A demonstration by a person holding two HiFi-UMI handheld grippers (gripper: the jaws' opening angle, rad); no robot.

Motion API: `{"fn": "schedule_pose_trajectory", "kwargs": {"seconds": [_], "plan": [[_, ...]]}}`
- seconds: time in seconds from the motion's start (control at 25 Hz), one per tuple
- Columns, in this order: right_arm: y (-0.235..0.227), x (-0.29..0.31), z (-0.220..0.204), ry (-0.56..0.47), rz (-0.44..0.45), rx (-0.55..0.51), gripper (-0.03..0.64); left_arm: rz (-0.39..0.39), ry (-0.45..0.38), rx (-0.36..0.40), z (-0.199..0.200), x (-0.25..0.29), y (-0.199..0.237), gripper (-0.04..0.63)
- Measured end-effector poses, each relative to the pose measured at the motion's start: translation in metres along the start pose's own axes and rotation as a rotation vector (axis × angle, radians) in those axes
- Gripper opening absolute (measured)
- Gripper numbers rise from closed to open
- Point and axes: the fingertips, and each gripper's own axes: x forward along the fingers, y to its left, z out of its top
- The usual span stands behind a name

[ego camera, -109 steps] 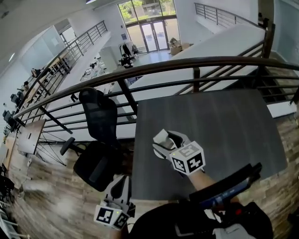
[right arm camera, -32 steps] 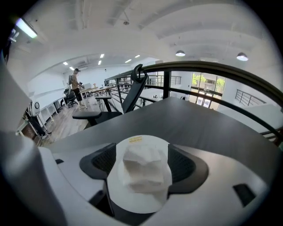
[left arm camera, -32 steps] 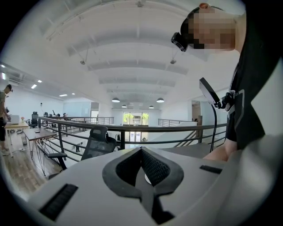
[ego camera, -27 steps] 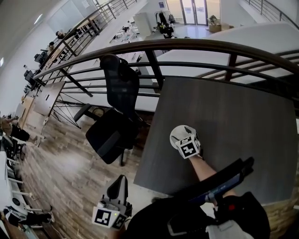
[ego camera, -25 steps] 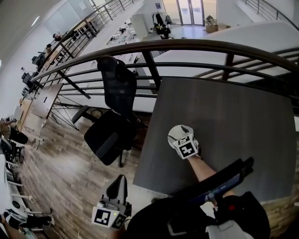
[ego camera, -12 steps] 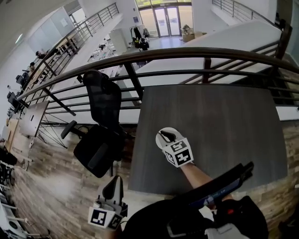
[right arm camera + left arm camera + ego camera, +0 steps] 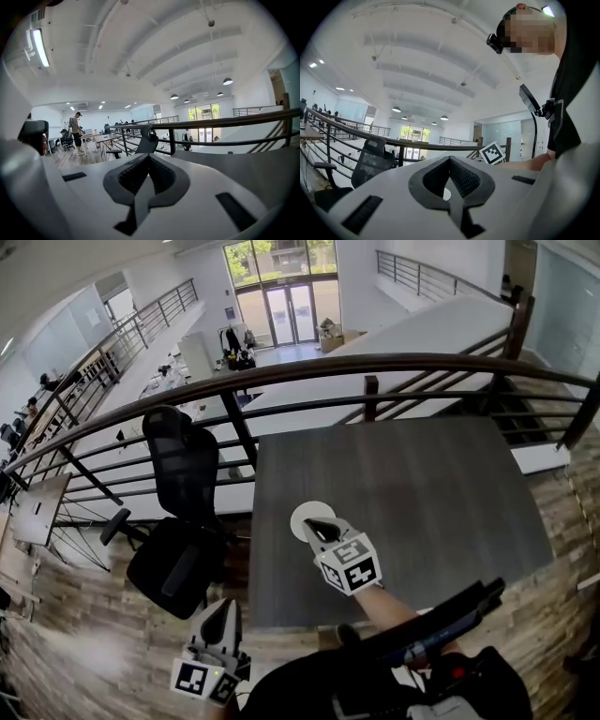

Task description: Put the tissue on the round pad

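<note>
Dark desk [image 7: 422,493], centre; white round pad [image 7: 301,514] near its left edge; right tool [image 7: 315,527] over pad, jaws just closed, empty; left tool [image 7: 221,615] lower left, jaws together

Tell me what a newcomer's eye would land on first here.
The right gripper, with its checkered marker cube, hangs at the white round pad, jaws just closed on nothing. Behind the dark grey table a curved railing overlooks an open office. A black chair stands left of the table.

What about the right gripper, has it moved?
Yes. The right gripper has drawn back from the pad toward the table's near edge; its jaws just closed, empty.
</note>
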Motion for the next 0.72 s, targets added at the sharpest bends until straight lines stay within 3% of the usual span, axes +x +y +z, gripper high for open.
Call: {"fn": "schedule_pose_trajectory", "kwargs": {"seconds": [0.32,0.72], "plan": [[0.046,-0.041,-0.001,-0.029,-0.077,0.012,0.003,-0.129,-0.086,-0.046,0.011,-0.034,-0.007,0.003],[0.108,-0.09,-0.002,-0.078,-0.157,0.035,0.003,-0.248,-0.045,-0.008,-0.01,-0.081,-0.005,0.003]]}}
